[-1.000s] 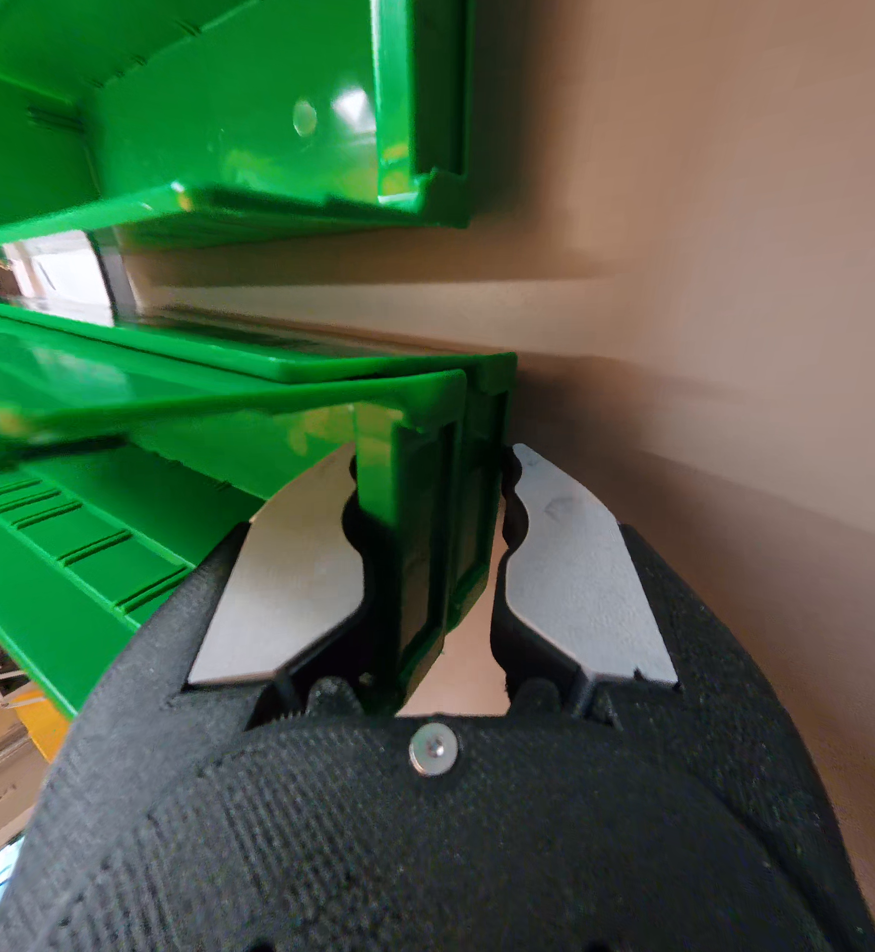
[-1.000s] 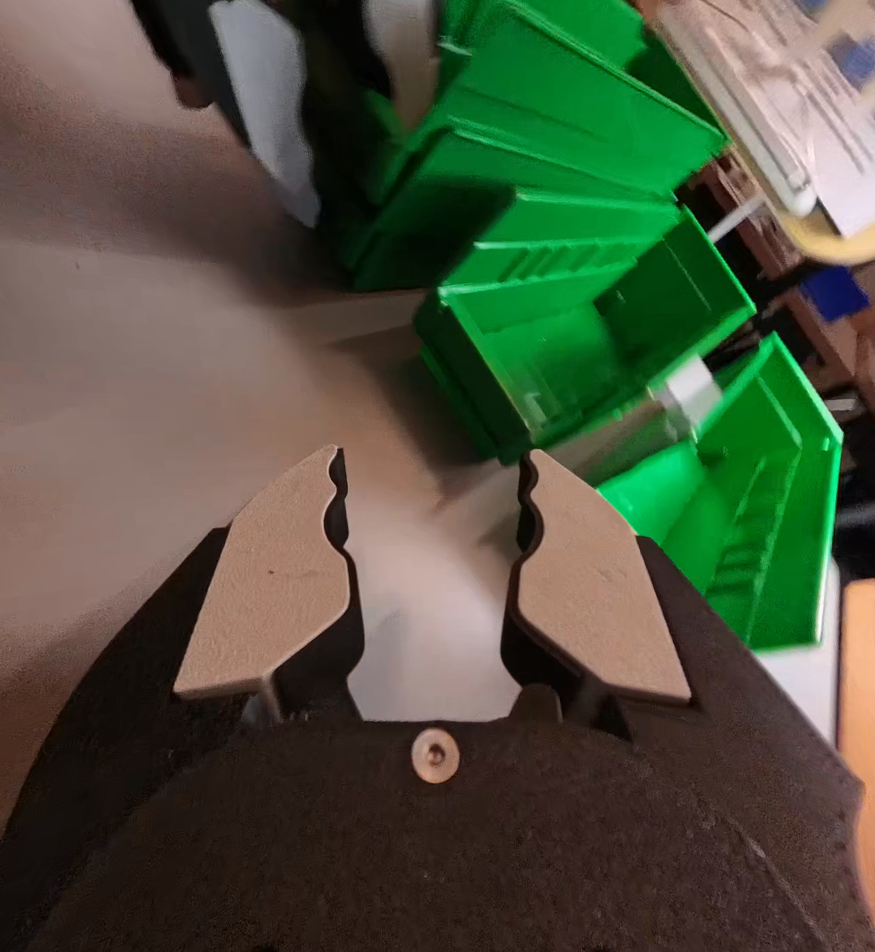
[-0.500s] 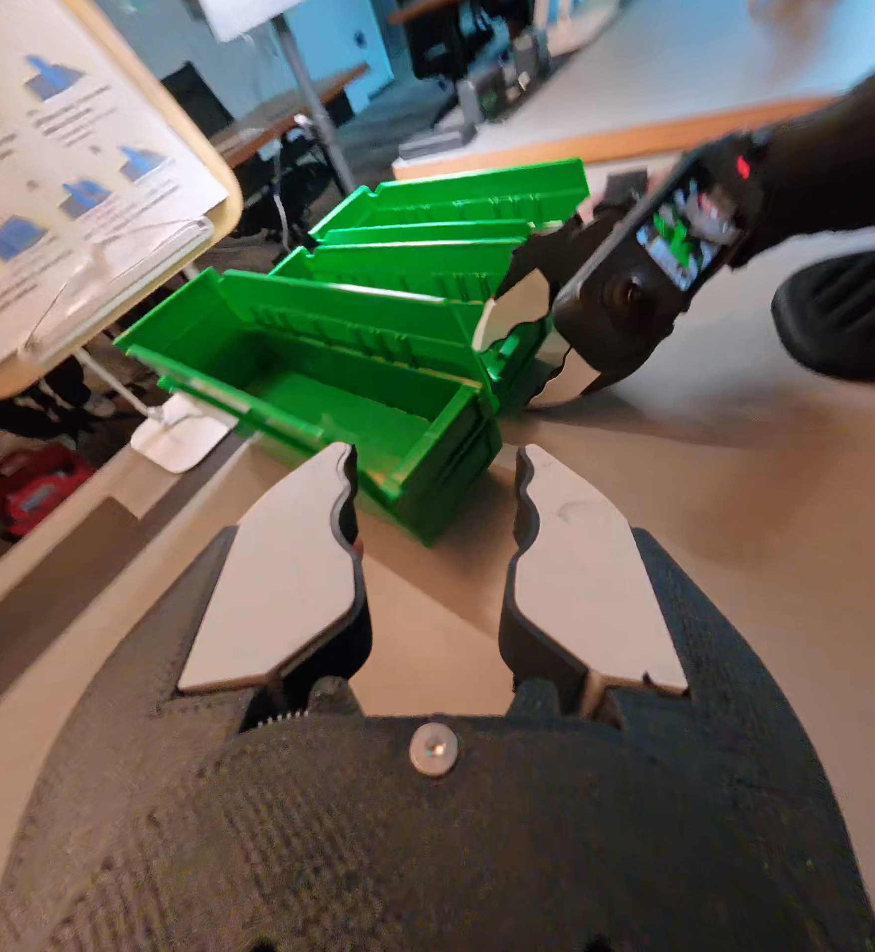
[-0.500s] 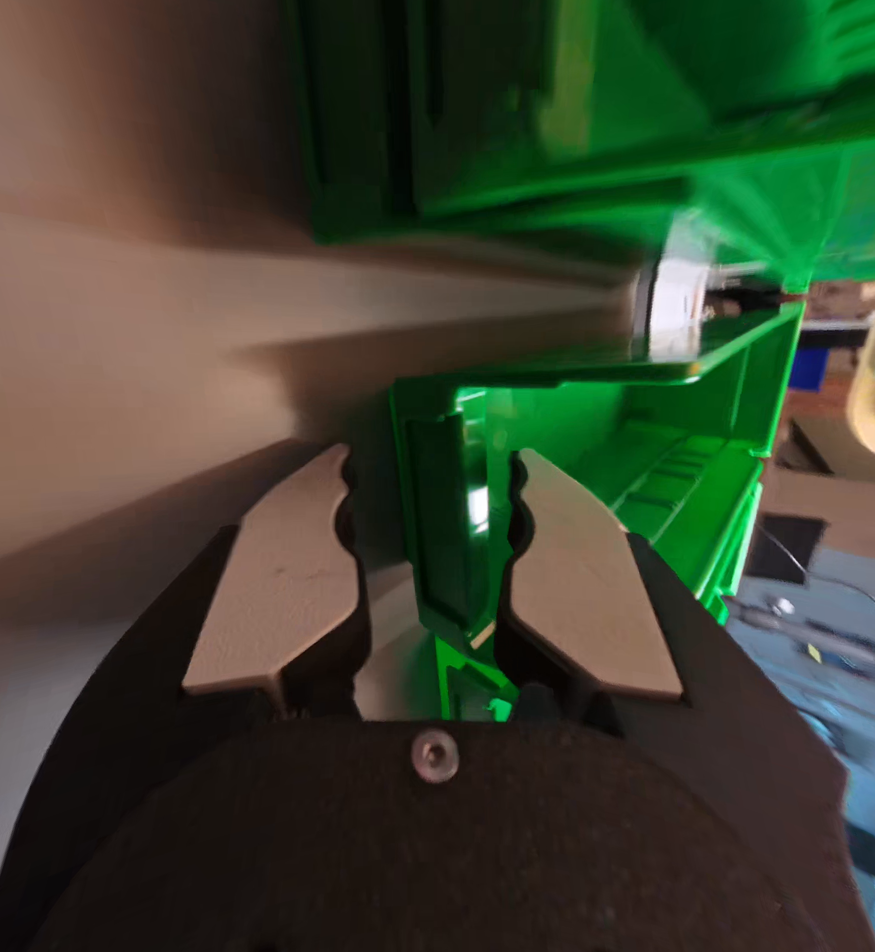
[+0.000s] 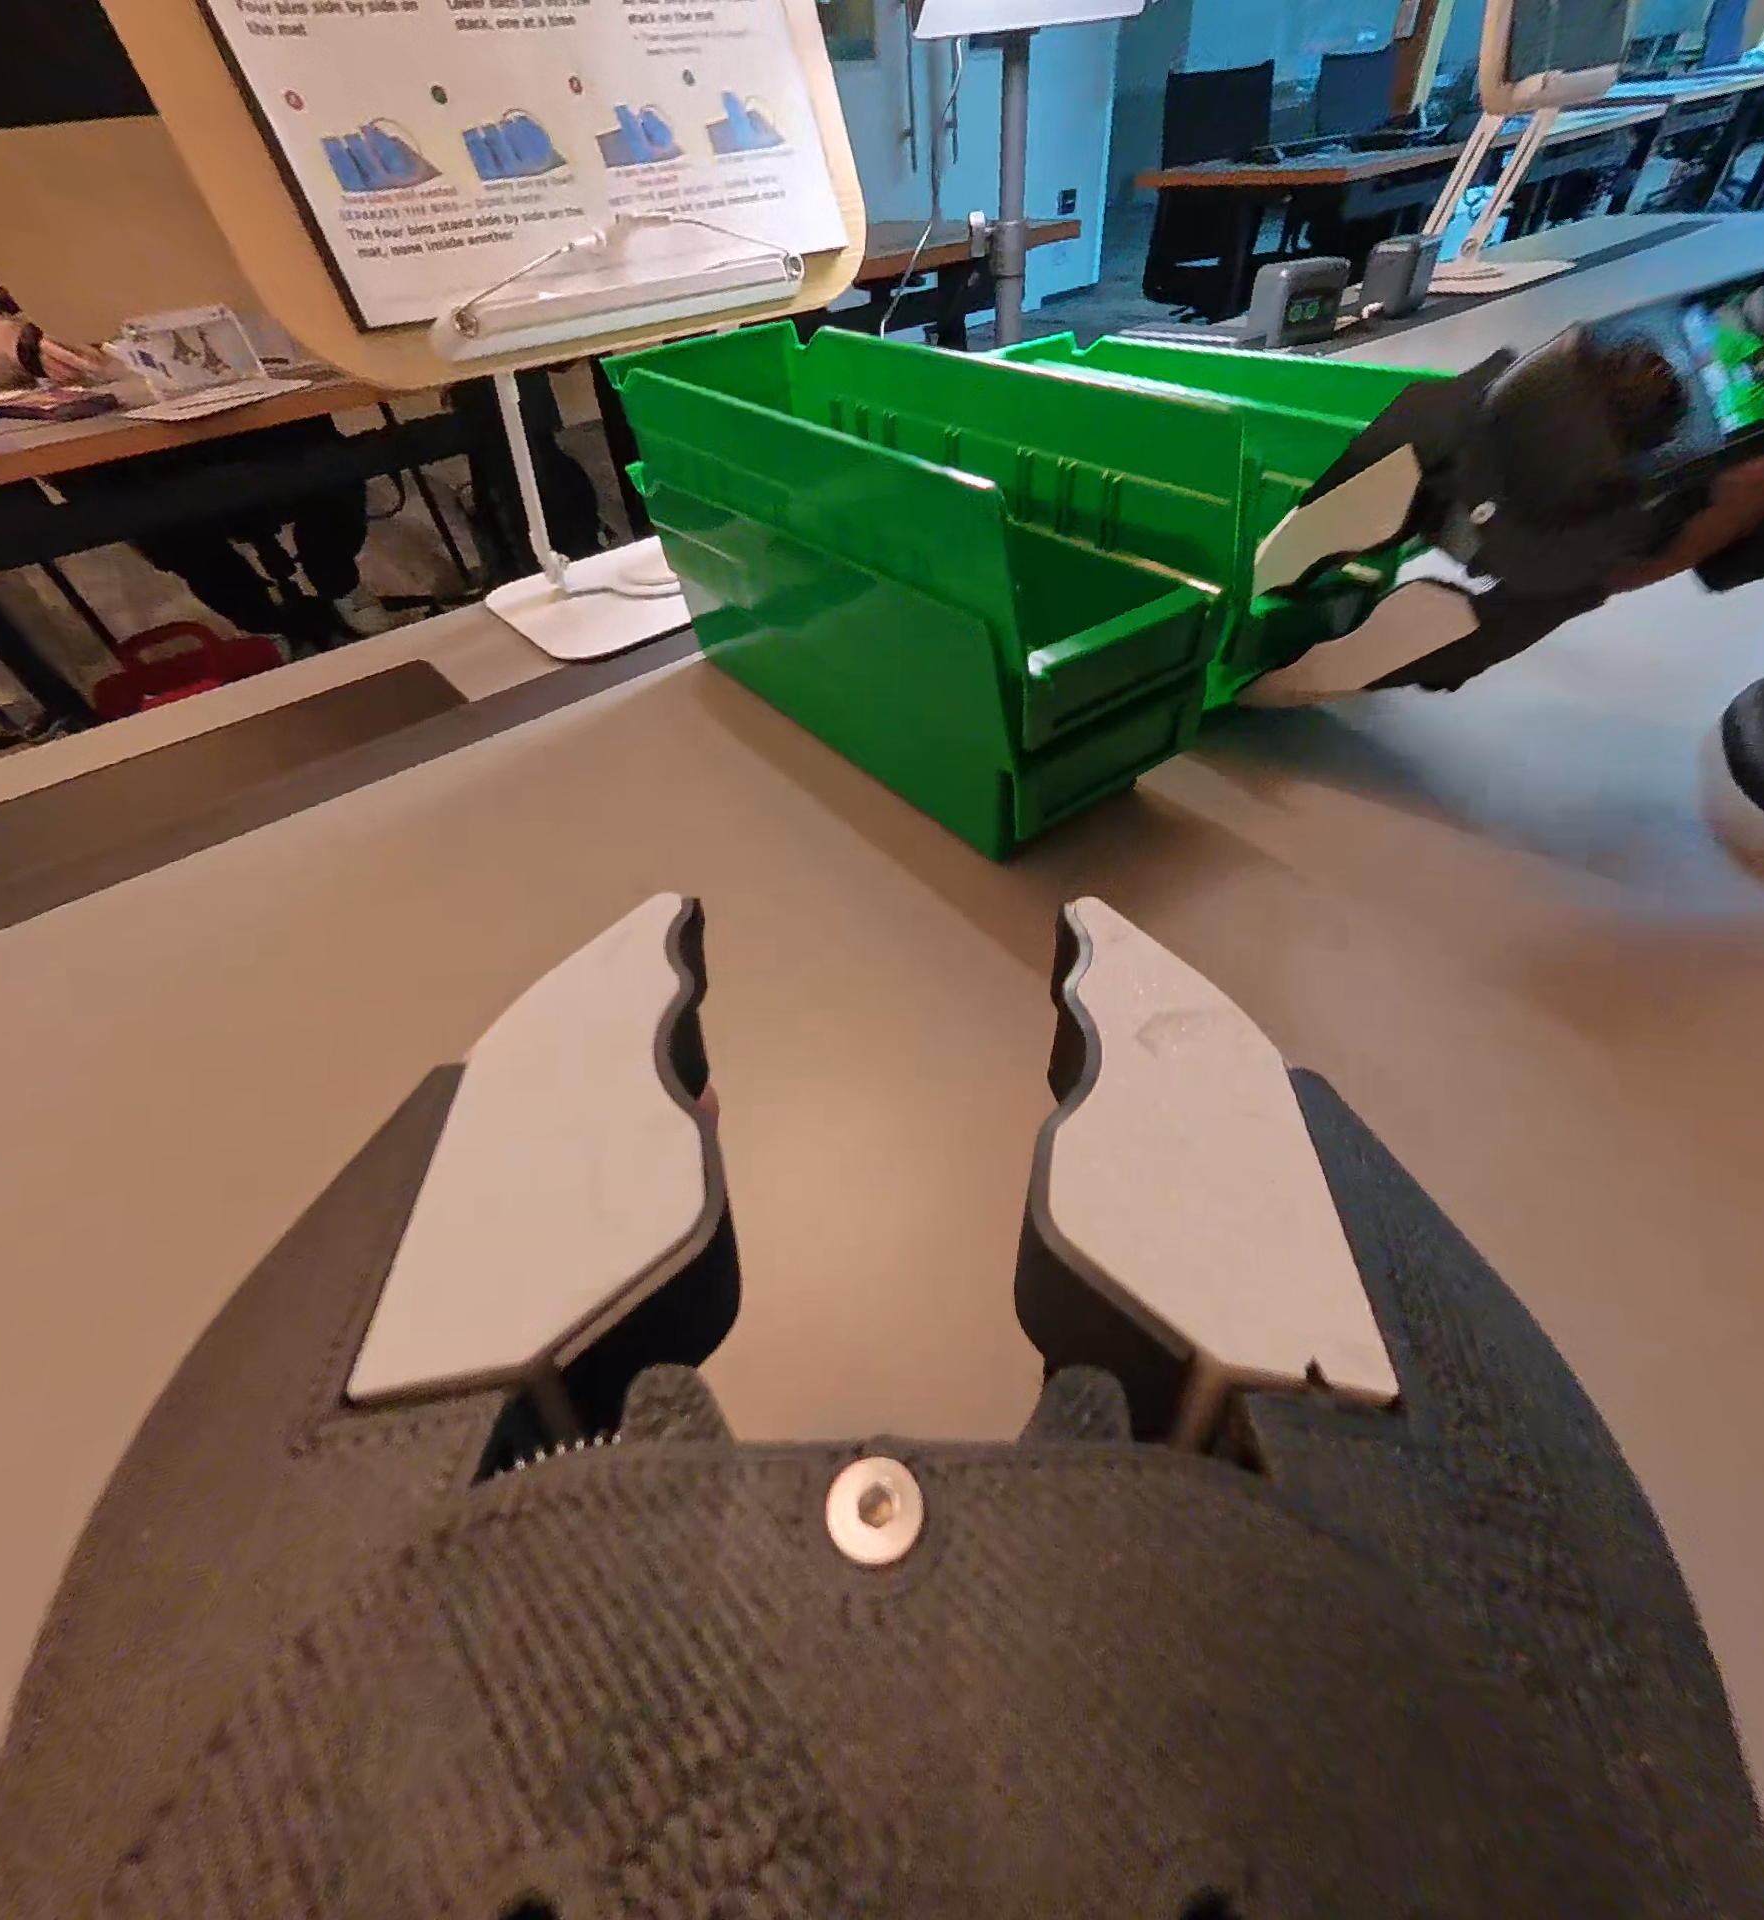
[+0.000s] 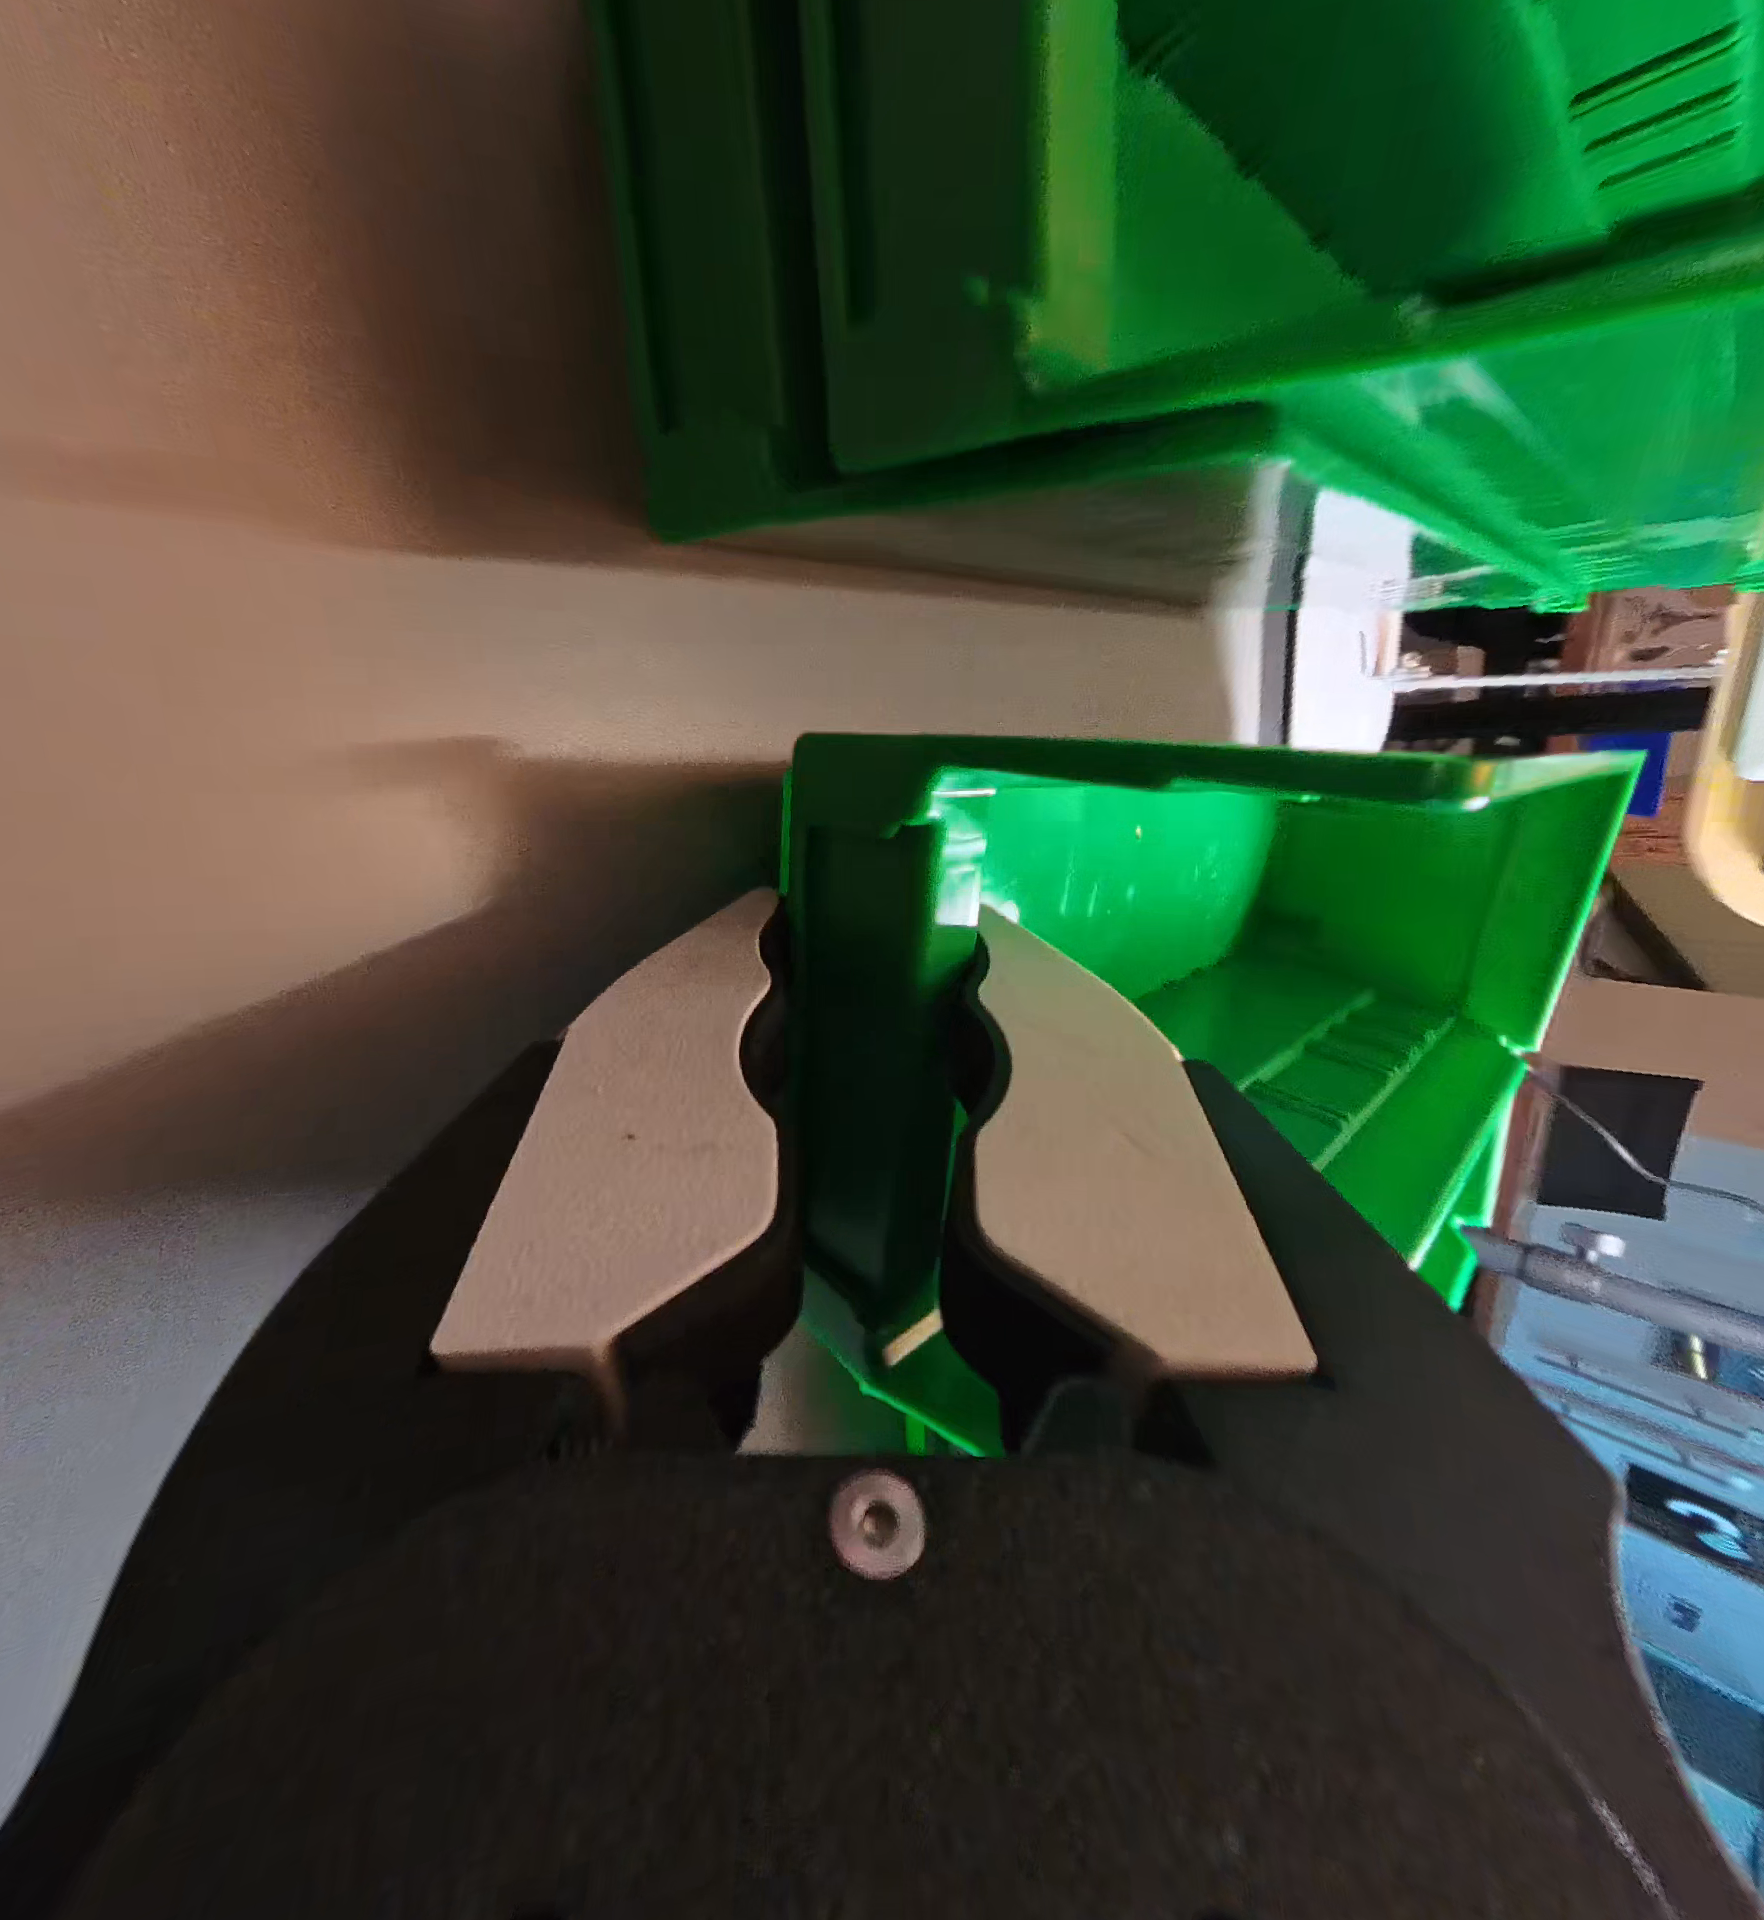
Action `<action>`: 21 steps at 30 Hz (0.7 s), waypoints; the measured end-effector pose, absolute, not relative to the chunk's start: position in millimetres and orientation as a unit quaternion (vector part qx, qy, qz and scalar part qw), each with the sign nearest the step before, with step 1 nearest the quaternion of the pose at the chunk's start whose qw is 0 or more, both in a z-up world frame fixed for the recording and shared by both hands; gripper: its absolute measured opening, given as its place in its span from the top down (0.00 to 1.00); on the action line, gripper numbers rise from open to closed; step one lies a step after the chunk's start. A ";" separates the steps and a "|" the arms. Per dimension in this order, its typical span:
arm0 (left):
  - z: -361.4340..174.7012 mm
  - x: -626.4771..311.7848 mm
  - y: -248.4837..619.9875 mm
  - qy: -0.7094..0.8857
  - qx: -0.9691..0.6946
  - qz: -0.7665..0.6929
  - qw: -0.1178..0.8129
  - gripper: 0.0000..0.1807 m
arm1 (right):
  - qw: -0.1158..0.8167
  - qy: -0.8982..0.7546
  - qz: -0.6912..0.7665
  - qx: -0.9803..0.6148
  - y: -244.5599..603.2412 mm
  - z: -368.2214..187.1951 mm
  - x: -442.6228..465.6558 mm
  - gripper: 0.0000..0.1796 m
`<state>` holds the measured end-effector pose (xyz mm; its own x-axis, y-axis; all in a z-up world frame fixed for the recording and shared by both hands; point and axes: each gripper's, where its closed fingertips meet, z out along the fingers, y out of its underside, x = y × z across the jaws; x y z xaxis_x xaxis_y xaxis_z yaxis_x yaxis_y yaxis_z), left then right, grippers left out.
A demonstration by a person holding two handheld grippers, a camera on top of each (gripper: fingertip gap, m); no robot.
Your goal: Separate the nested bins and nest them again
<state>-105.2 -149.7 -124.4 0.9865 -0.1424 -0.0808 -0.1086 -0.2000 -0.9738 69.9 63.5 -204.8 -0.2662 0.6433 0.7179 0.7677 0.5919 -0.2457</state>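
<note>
Left gripper (image 5: 876,956) backed off, jaws apart, empty. Right gripper (image 6: 873,935) newly clamped on front lip of far green bin (image 6: 1377,966), beside 2 nested bins (image 5: 919,613) on table (image 5: 234,1039). Likely renesting underway.

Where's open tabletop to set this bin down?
Bare table lies between the open left gripper and the nested green bins. It is crowded at the bins' far end, where the right gripper grips a single bin's front wall.
</note>
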 end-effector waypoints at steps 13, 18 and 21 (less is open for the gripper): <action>-125.4 -104.1 -152.3 0.081 -0.762 -0.014 0.643 0.64 | 0.438 -0.800 -0.081 -0.402 7.7 -52.1 61.1 0.84; -134.7 -110.5 -150.7 0.082 -0.769 0.011 0.634 0.65 | 0.421 -0.804 -0.054 -0.416 -10.3 -22.2 16.3 0.84; -134.4 -114.3 -151.0 0.075 -0.768 0.011 0.636 0.65 | 0.400 -0.805 -0.044 -0.436 -8.6 -31.7 -12.4 0.84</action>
<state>-114.3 -151.0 -134.4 0.9886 -0.0999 -0.1124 -0.1289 -0.1788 -0.9754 -12.4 -8.6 -31.7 -0.2992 0.6662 0.6831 0.7372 0.6159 -0.2778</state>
